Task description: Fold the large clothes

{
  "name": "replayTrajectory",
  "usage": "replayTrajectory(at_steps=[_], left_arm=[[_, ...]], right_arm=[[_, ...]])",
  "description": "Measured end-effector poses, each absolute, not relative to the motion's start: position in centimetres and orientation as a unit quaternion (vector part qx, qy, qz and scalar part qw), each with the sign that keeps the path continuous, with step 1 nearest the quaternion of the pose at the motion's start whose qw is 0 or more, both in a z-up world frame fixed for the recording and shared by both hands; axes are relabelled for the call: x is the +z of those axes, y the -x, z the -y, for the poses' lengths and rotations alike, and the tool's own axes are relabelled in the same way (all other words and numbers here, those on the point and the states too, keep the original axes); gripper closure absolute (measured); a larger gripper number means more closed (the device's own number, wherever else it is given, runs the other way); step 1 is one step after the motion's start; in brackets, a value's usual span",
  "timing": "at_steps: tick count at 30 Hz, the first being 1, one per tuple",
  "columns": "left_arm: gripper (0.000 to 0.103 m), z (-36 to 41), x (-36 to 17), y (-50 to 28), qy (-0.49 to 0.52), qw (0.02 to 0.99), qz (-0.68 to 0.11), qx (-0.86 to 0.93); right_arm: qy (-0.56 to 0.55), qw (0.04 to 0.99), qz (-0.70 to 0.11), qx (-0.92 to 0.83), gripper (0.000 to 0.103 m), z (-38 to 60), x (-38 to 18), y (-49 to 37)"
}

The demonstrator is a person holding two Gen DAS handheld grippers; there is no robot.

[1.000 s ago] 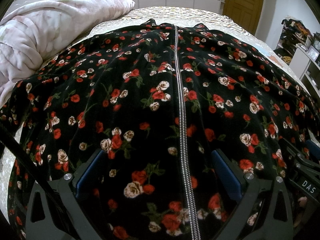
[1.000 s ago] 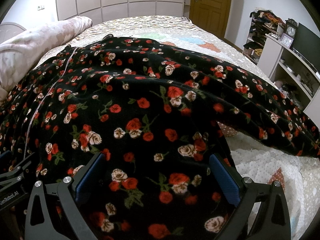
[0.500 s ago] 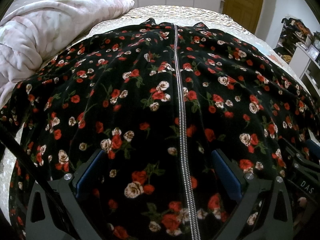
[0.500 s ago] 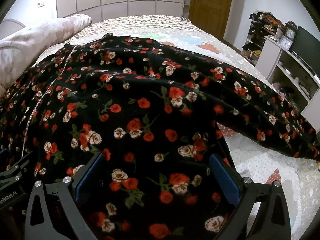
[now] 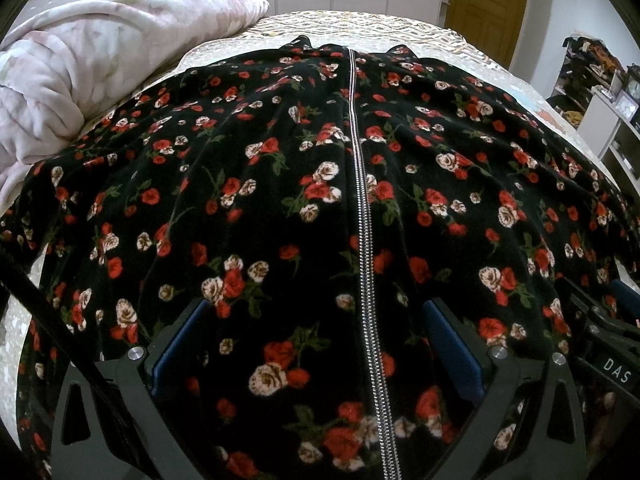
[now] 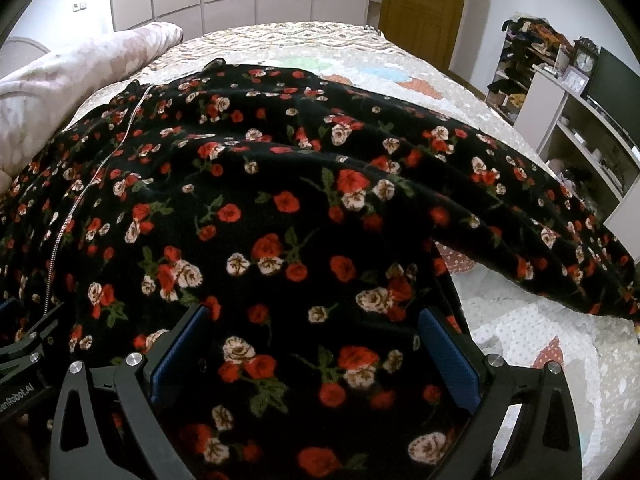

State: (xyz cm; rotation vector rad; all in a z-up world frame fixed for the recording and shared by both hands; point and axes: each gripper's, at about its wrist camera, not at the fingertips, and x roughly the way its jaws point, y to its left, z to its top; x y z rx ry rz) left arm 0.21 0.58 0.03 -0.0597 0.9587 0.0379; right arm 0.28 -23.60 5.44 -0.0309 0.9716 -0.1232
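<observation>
on my left a rumpled pink duvet (image 5: 80,92) crowds the bed (image 6: 304,40), touching the garment's far edge. the black floral zip-up garment (image 5: 320,200) lies spread flat, zipper (image 5: 362,220) running away from me. my left claw (image 5: 316,356) is spread wide over the near hem, pinching nothing, the zipper between its fingers. my right claw (image 6: 312,352) is also spread over the hem beside it. further right a sleeve (image 6: 540,220) trails toward the bed's edge. i judge that grabbing only the top layer would split the fold, and the sleeve could drag off the side.
</observation>
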Motion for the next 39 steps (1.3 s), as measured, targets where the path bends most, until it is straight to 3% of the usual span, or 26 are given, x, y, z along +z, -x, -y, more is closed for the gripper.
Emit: replayTrajectory(at_steps=[39], left_arm=[[0.0,-0.29,0.05,0.16,0.022,0.888,-0.459,0.023]], right_arm=[[0.013,0.889,-0.455,-0.056,0.0,23.58,5.48,0.17]])
